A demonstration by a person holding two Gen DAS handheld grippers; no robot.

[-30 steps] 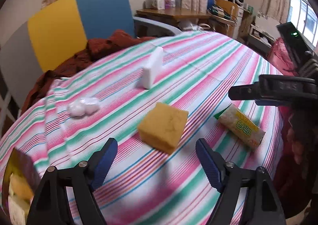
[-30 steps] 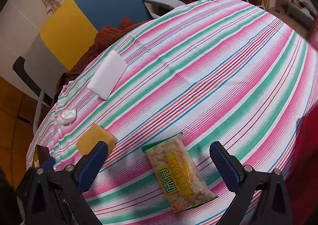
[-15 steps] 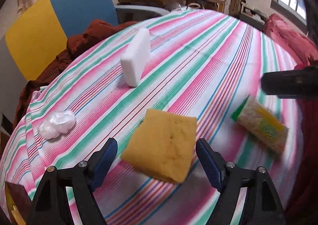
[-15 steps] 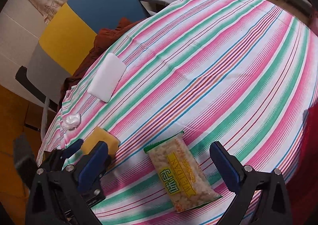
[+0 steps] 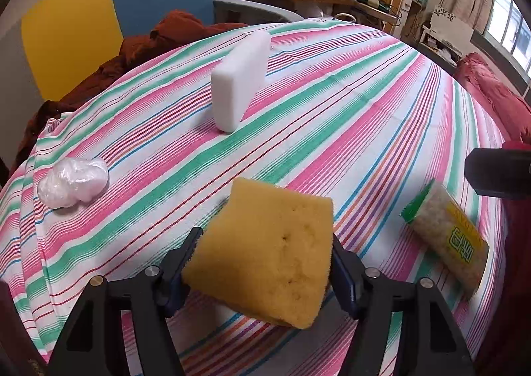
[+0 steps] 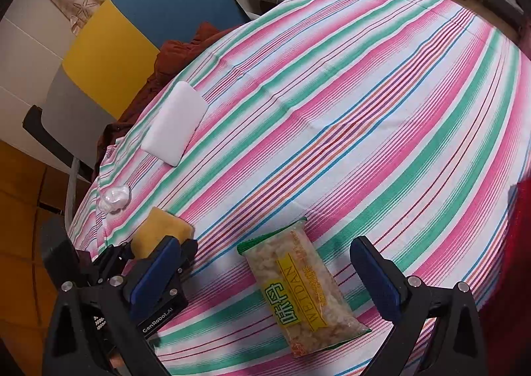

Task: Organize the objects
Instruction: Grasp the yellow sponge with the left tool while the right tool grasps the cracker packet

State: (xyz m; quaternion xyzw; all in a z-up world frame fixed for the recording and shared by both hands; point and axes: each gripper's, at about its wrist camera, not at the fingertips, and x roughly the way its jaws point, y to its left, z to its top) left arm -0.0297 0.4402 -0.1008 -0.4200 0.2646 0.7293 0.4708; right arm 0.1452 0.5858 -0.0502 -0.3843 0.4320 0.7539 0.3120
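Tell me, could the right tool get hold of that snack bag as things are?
Probably yes. The right tool is open, with the snack bag lying flat on the cloth between its fingers and nothing on top of it. The left tool, closed on the sponge, sits off to one side.

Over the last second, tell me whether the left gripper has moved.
Yes. In the right wrist view the left gripper has advanced from the table edge toward the snack packet and now straddles the yellow sponge; the packet lies unmoved.
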